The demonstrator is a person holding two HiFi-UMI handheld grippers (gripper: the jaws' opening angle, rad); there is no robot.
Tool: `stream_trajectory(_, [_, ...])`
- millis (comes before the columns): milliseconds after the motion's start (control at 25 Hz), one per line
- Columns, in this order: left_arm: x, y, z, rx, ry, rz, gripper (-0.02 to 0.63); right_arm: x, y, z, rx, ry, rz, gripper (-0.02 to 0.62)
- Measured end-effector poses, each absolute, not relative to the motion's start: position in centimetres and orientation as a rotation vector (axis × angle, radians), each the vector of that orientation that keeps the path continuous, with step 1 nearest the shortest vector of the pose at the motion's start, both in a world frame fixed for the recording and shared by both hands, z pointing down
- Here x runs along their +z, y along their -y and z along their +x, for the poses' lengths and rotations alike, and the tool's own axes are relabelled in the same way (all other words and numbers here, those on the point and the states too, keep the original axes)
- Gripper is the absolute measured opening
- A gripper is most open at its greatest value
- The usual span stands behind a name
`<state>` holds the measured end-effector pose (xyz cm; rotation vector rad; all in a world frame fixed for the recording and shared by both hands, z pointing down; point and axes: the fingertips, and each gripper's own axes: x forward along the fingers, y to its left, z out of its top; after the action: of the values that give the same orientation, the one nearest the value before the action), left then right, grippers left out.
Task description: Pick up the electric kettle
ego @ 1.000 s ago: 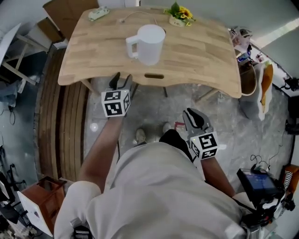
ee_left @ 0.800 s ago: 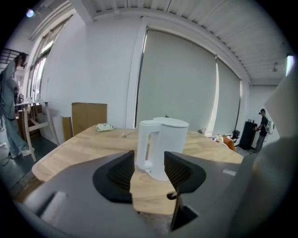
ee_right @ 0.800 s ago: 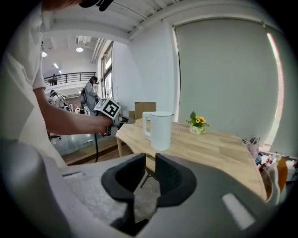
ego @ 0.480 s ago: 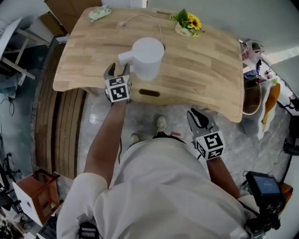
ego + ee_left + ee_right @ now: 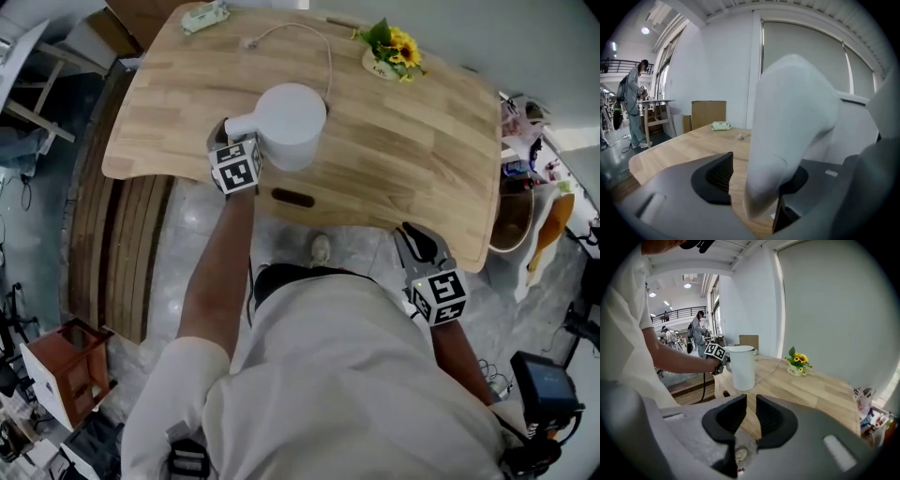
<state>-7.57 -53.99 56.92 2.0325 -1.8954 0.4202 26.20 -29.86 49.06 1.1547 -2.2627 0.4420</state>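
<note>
Kettle (image 5: 289, 127) lid on, on table (image 5: 422, 159) | left tool (image 5: 228, 134) just opened, handle (image 5: 787, 140) between | right tool (image 5: 751, 413) together, empty

The electric kettle (image 5: 291, 122) is white, like its cord (image 5: 328, 66); the table (image 5: 412, 141) is pale wood with straight grain; at its 1 o'clock, the flowers (image 5: 398, 47) are yellow with green leaves; the left gripper (image 5: 230, 131) and right gripper (image 5: 419, 246) are grey with black pads (image 5: 731, 416), their cubes (image 5: 234, 166) patterned in black-and-white squares; the shirt (image 5: 347, 375) is white.

Light wooden table (image 5: 403, 141) stands on a grey mottled floor (image 5: 361, 246). Walls (image 5: 722, 65) white; window blind (image 5: 825, 301) drawn. Ceiling lights (image 5: 687, 285) lit.
</note>
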Motion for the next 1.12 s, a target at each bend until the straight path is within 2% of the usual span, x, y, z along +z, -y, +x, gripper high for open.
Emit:
stream_trajectory(80, [57.4,54.6,-7.1,0.397,1.886,2.029,0.189,49.3,30.8,27.2,0.446,2.257,1.149,0.051])
stream_trajectory(200, [57.8,54.8,-7.0,0.423,1.900,2.003,0.045,49.5,32.0,27.6,0.457,2.261,1.144,0.051])
stream_trajectory(1120, [54.1,54.6,-9.2,0.206,2.055,1.783,0.058,49.6,34.2,26.3,0.438,2.291,1.085,0.051])
